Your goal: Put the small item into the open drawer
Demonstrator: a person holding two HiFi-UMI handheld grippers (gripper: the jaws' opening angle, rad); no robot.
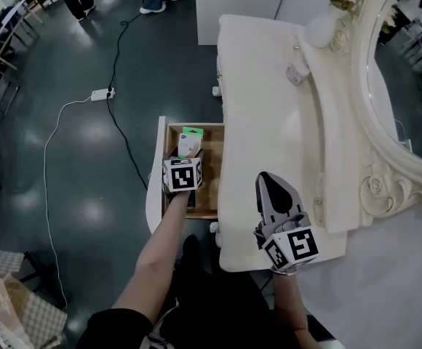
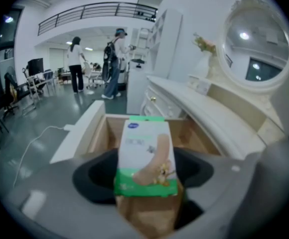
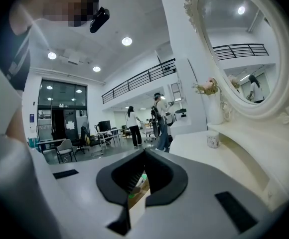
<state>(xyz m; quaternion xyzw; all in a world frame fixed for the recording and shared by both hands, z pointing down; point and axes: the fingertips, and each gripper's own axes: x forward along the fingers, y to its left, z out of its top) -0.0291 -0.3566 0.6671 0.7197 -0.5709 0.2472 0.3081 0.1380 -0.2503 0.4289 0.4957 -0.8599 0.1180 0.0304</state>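
Your left gripper [image 2: 144, 177] is clamped on the small box [image 2: 145, 151]. Its jaws press both sides, and the box sticks out straight ahead of them. Just beyond and beneath the box lies the open drawer [image 2: 102, 131], so the carry looks done. What is left is to lower the box, release it and pull clear. Whether the box's far end already touches the drawer floor cannot be told, because the box itself hides that spot. Your right gripper [image 3: 142, 176] has its jaws drawn together on nothing, above the dressing table top [image 3: 244, 158]. Only a sliver of the drawer shows through the slit between them.
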